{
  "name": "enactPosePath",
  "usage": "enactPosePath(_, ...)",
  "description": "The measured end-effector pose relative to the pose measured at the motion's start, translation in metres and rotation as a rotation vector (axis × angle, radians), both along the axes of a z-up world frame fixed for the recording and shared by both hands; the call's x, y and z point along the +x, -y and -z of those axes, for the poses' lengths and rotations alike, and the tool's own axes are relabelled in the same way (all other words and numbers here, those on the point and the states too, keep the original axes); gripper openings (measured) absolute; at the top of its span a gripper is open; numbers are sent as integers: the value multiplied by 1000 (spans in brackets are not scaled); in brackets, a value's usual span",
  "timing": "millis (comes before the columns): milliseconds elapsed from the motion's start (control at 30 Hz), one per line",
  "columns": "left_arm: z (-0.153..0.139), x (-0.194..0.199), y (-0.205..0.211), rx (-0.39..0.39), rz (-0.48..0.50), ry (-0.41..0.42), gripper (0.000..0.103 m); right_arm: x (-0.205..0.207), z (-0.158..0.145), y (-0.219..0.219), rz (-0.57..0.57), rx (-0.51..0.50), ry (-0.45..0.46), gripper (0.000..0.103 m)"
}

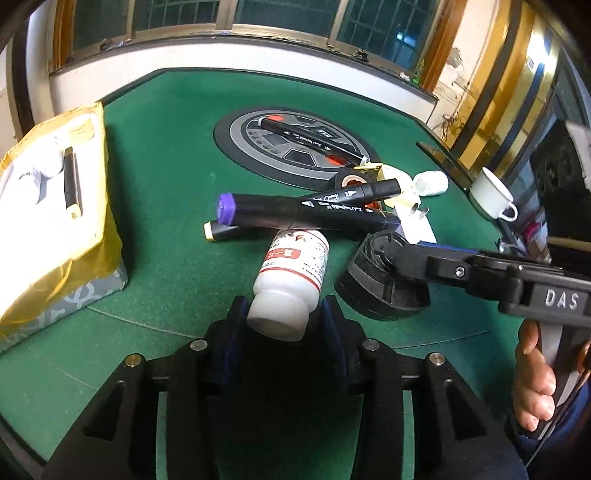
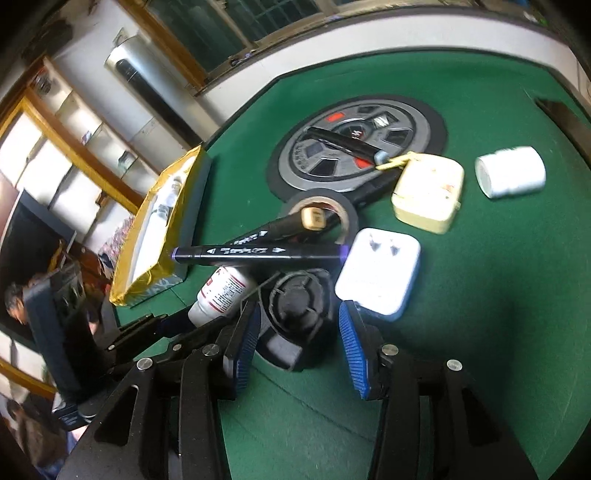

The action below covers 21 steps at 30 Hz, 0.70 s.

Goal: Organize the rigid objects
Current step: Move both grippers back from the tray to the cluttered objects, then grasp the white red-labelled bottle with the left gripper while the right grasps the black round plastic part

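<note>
The white bottle lies on the green surface under two crossed markers, its cap end clamped in the left gripper. Beside it, the right gripper stands apart around a black round part.

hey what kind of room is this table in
Probably a home or small parlour with an automatic mahjong table: green felt top, a round control panel at its centre, barred windows behind and a teacup on the edge.
</note>
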<state>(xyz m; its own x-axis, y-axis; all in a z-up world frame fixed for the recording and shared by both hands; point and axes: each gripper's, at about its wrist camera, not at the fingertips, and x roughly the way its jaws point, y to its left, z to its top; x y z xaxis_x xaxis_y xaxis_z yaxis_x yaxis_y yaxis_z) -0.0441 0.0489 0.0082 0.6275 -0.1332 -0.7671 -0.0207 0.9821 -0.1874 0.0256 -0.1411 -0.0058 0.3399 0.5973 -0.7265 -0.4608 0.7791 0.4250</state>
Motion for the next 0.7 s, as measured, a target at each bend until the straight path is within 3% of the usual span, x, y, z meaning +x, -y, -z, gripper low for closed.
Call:
enactPosePath(133, -2, 5, 2, 45, 9, 3, 43, -14, -8, -11, -66, -39, 91, 63)
enactPosePath(167, -3, 5, 0, 57, 8, 4, 44, -17, -10, -14, -70, -57, 118, 64)
enactPosePath(267, -5, 3, -2, 91, 14, 3, 47, -26, -11, -22, -106, -130, 185, 64)
enactPosePath(700, -4, 7, 2, 136, 34, -6, 47, -26, 3, -33, -107, -213, 206, 63)
